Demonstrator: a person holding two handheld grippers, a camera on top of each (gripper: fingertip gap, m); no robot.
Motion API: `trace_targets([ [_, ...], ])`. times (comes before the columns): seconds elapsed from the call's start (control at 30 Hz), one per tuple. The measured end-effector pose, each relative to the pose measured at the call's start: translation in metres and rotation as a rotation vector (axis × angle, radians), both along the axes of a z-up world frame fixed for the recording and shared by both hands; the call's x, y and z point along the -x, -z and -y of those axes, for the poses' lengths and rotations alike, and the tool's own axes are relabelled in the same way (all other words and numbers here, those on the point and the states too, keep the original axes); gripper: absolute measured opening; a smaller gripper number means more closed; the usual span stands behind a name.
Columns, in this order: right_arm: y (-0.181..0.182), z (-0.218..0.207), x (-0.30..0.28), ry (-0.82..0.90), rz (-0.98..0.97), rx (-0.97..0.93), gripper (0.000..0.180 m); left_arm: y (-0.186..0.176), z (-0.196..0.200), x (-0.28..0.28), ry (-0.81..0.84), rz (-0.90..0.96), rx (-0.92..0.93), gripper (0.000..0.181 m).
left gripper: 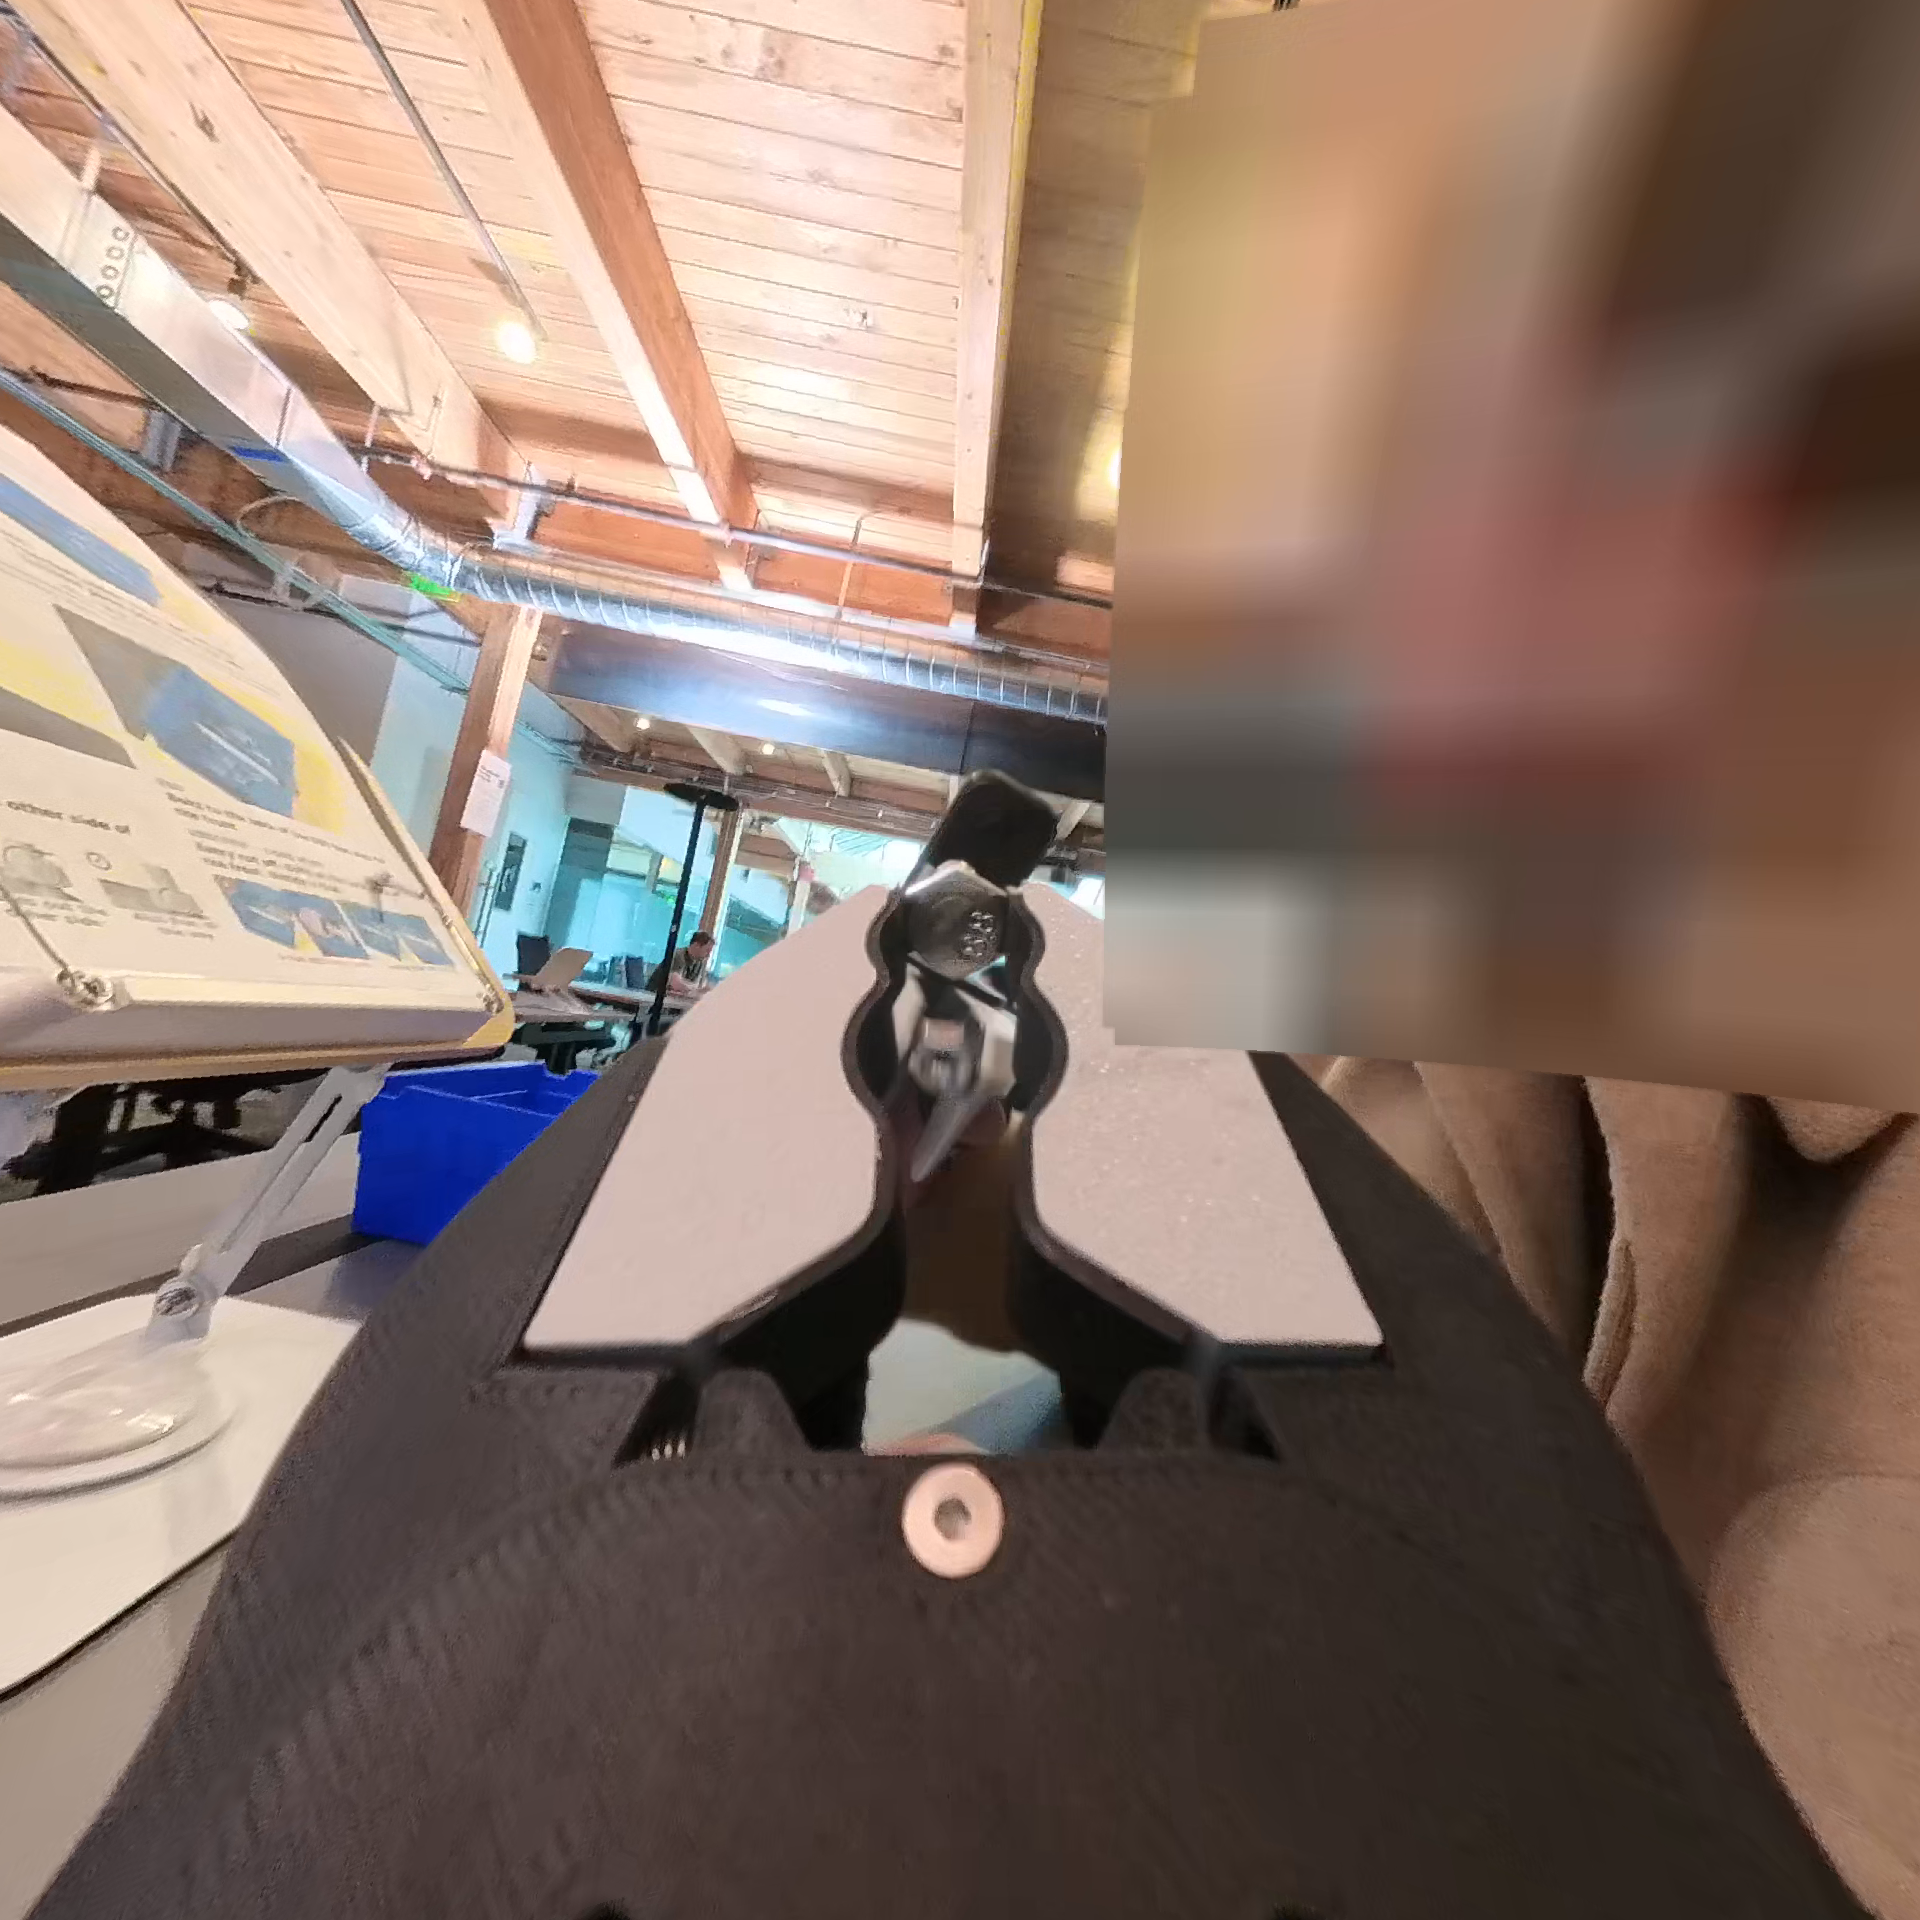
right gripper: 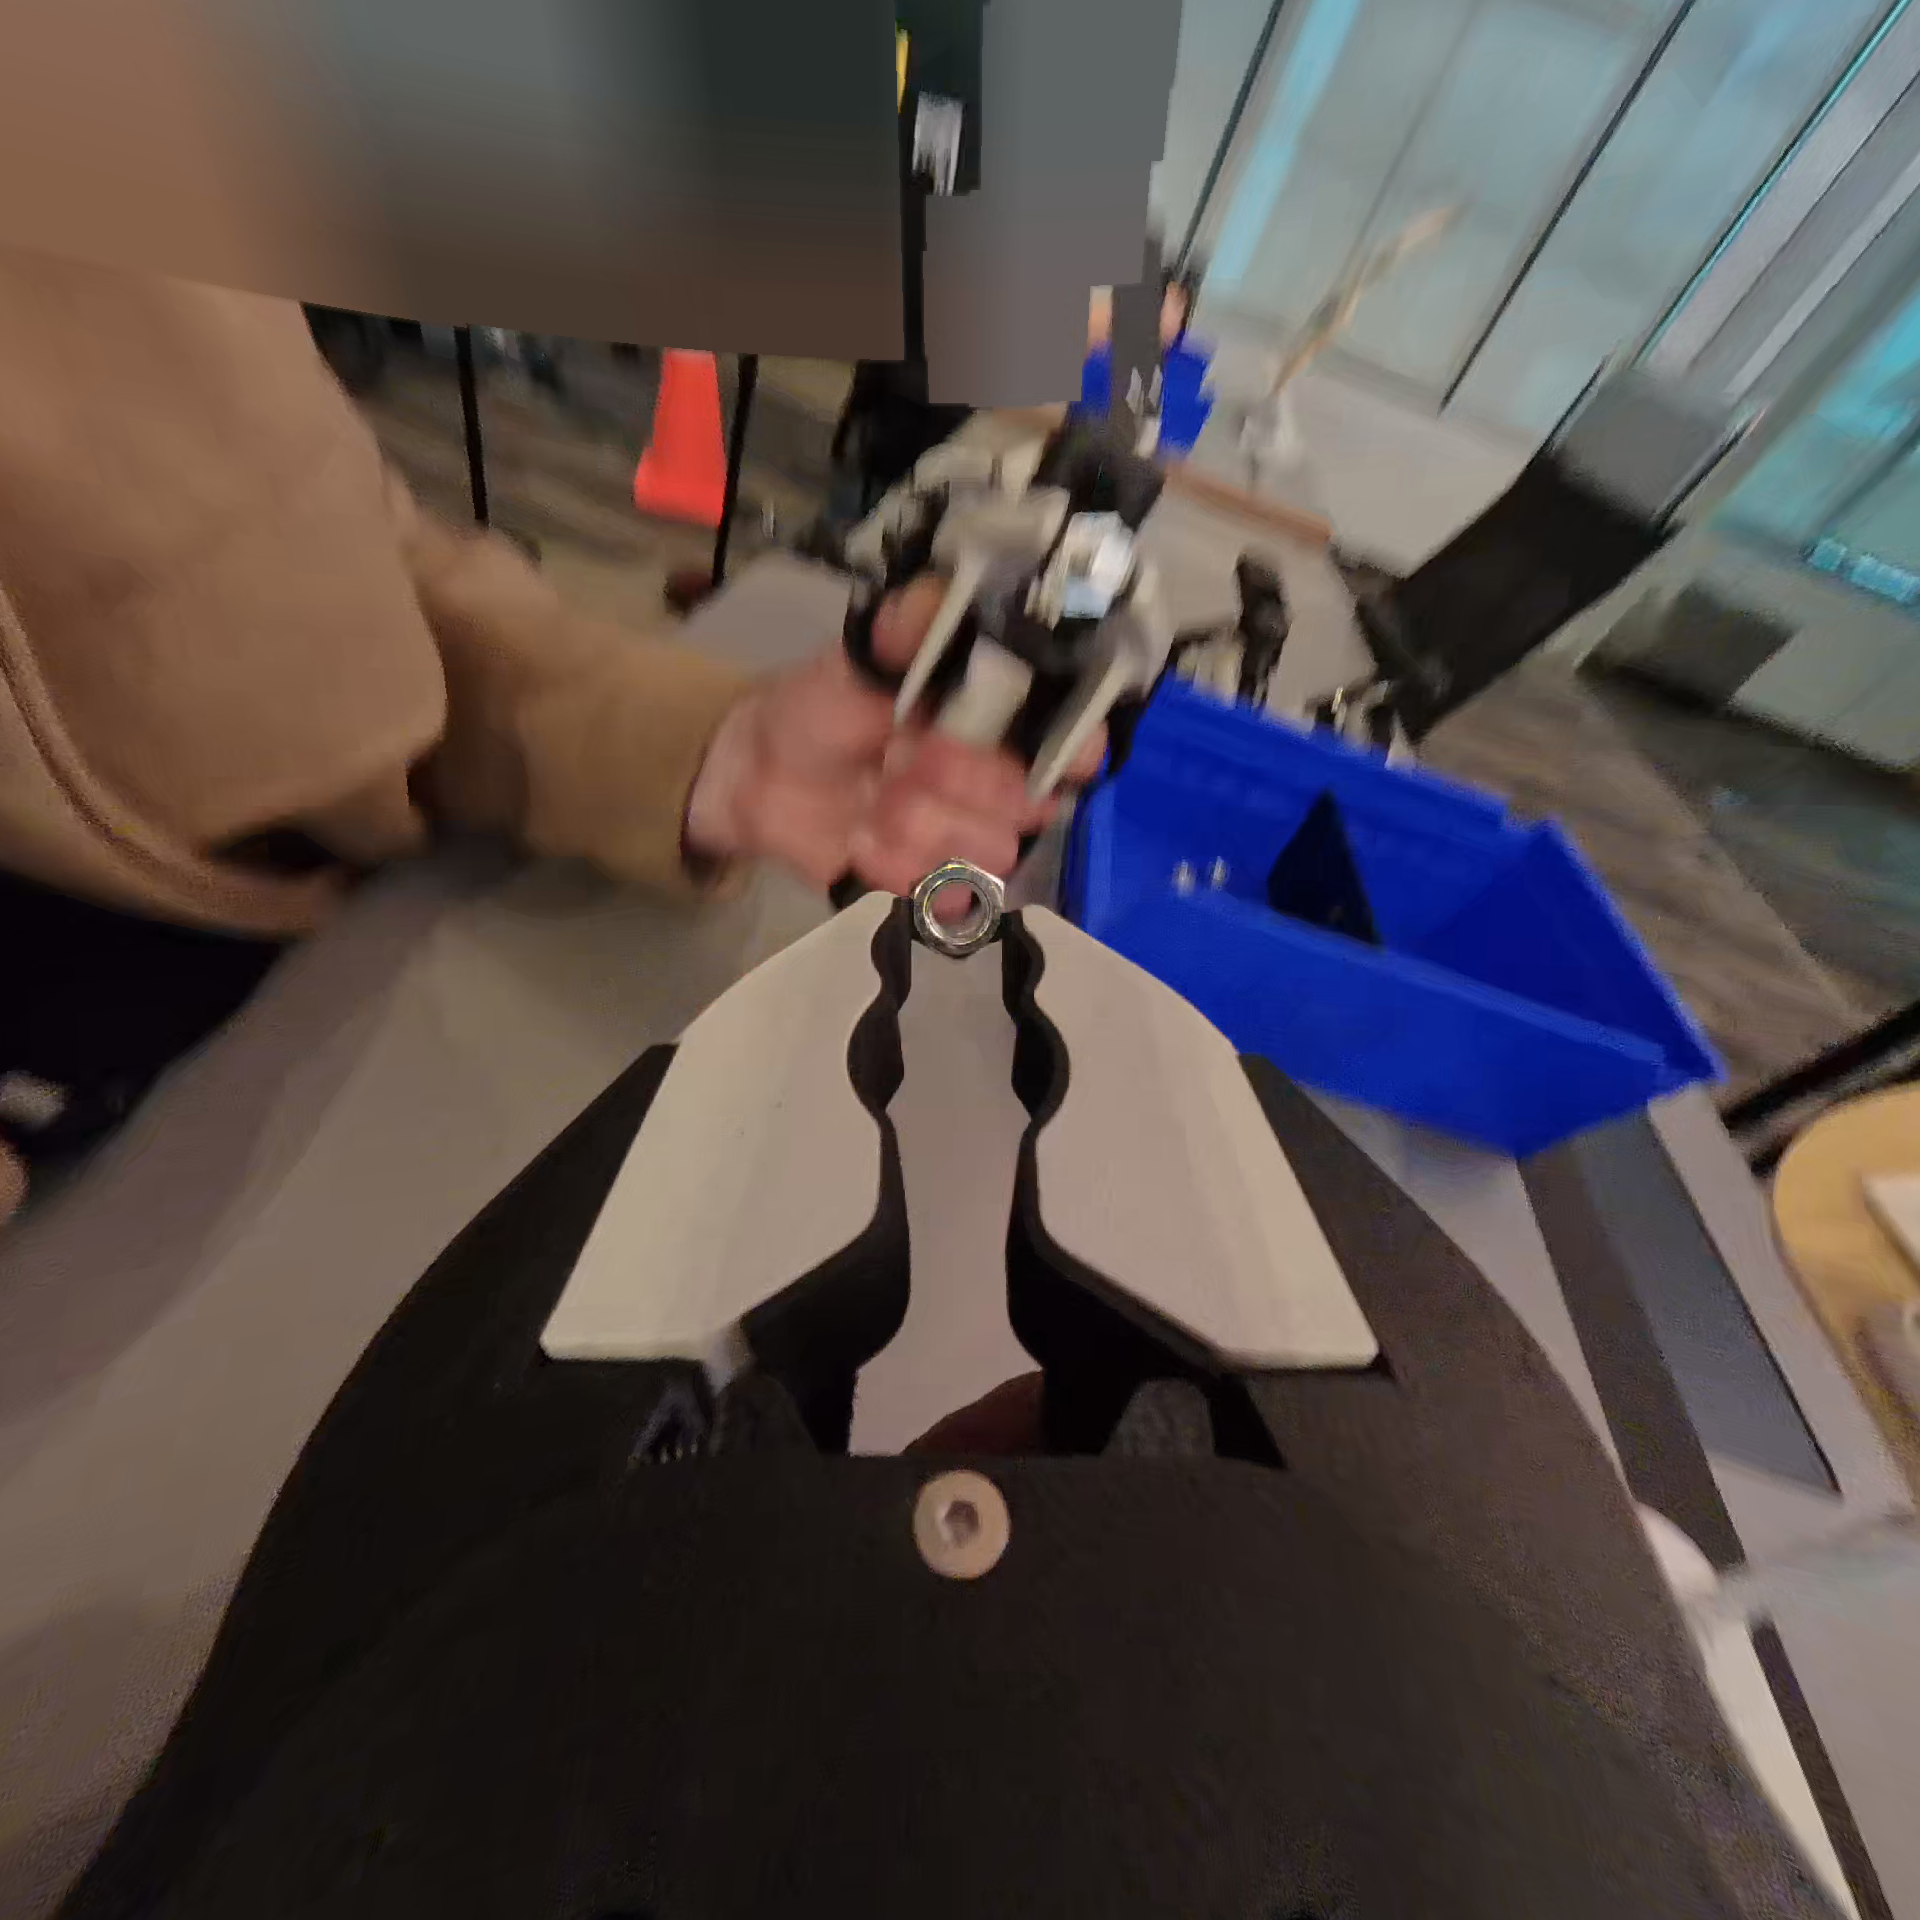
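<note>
**Two hand-held grippers, each closed on a piece of metal hardware**

Left wrist view: the left gripper [left gripper: 951,935] is tilted upward, so the timber ceiling [left gripper: 644,260] fills the upper frame. Its jaws are nearly closed and pinch a hex-headed bolt [left gripper: 951,925] at the very tips, at frame centre; the bolt's head faces the camera and a metal bracket-like part [left gripper: 951,1049] hangs on it between the fingers. At left stands a tilted document stand [left gripper: 208,831] on a round base, with a blue bin [left gripper: 457,1143] just behind its leg. A tan sleeve [left gripper: 1714,1351] occupies the lower right.

Right wrist view: the right gripper [right gripper: 956,920] points roughly level across a grey table [right gripper: 312,1143]. Its jaws are narrowly parted and grip a silver hex nut [right gripper: 958,920] at the tips, the bore facing the camera. Beyond the nut, at upper centre, a hand [right gripper: 852,779] in the tan sleeve holds the other gripper with its metal assembly [right gripper: 1039,592], blurred. The blue bin lies right of centre, well apart from the nut; small fasteners [right gripper: 1200,875] sit in one compartment. An orange cone [right gripper: 686,436] stands in the background.
</note>
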State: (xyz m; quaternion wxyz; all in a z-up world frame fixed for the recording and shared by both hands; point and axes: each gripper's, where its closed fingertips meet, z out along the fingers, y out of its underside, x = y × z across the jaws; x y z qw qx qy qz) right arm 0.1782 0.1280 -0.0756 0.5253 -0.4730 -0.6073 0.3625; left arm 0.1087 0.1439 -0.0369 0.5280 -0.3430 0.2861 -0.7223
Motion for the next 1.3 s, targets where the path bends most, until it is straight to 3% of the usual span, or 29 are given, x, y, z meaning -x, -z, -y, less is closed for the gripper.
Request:
trace_targets([
  [0.23, 0.130, 0.015, -0.044, -0.037, 0.475, 0.088, 0.017, 0.031, 0.004, -0.013, -0.035, -0.224, -0.024, 0.017],
  [0.37, 0.175, 0.021, -0.054, -0.100, 0.658, 0.098, 0.017, 0.037, 0.005, -0.014, -0.028, -0.249, -0.014, 0.017],
  [0.73, 0.197, 0.024, -0.056, -0.114, 0.764, 0.098, 0.020, 0.048, 0.004, -0.024, -0.019, -0.309, -0.002, 0.017],
  [0.9, 0.185, 0.015, -0.056, 0.029, 0.725, 0.194, 0.034, 0.049, 0.000, -0.023, -0.053, -0.331, 0.001, 0.017],
  [1.07, 0.174, 0.018, -0.055, 0.228, 0.609, 0.414, 0.027, 0.055, -0.004, -0.022, -0.069, -0.354, 0.024, 0.017],
  [1.3, 0.182, 0.014, -0.060, 0.358, 0.559, 0.406, 0.030, 0.057, -0.009, -0.023, -0.138, -0.372, 0.004, 0.017],
])
